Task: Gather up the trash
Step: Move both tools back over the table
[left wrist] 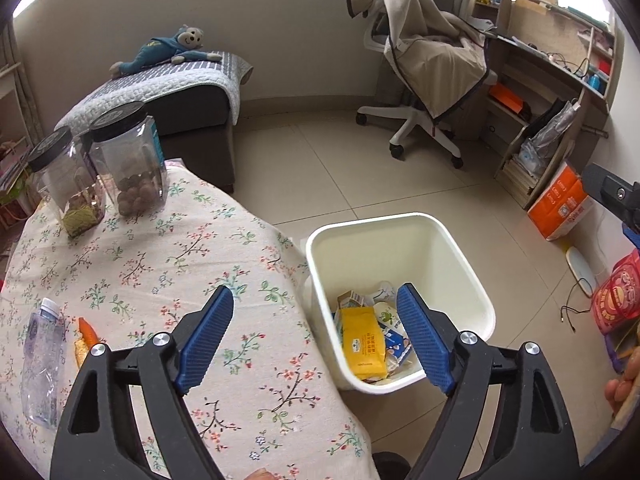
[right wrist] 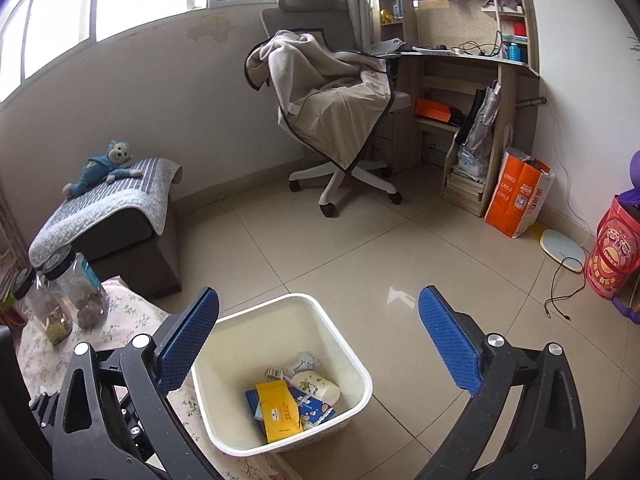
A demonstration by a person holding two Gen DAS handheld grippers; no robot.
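Left wrist view: a floral-clothed bench carries two jars and a crushed plastic bottle at left. The left gripper is released, empty, above the white bin holding a yellow packet.

Right wrist view: tiled floor, office chair far. The right gripper gapes empty over the bin.

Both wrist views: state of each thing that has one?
left gripper: open, nothing between the pads
right gripper: open, empty
bin: upright on the floor beside the table, no lid, partly filled with wrappers
yellow packet: lying on top in the bin
plastic bottle: crushed, capped, lying on the tablecloth
two jars: upright, lids on, partly full
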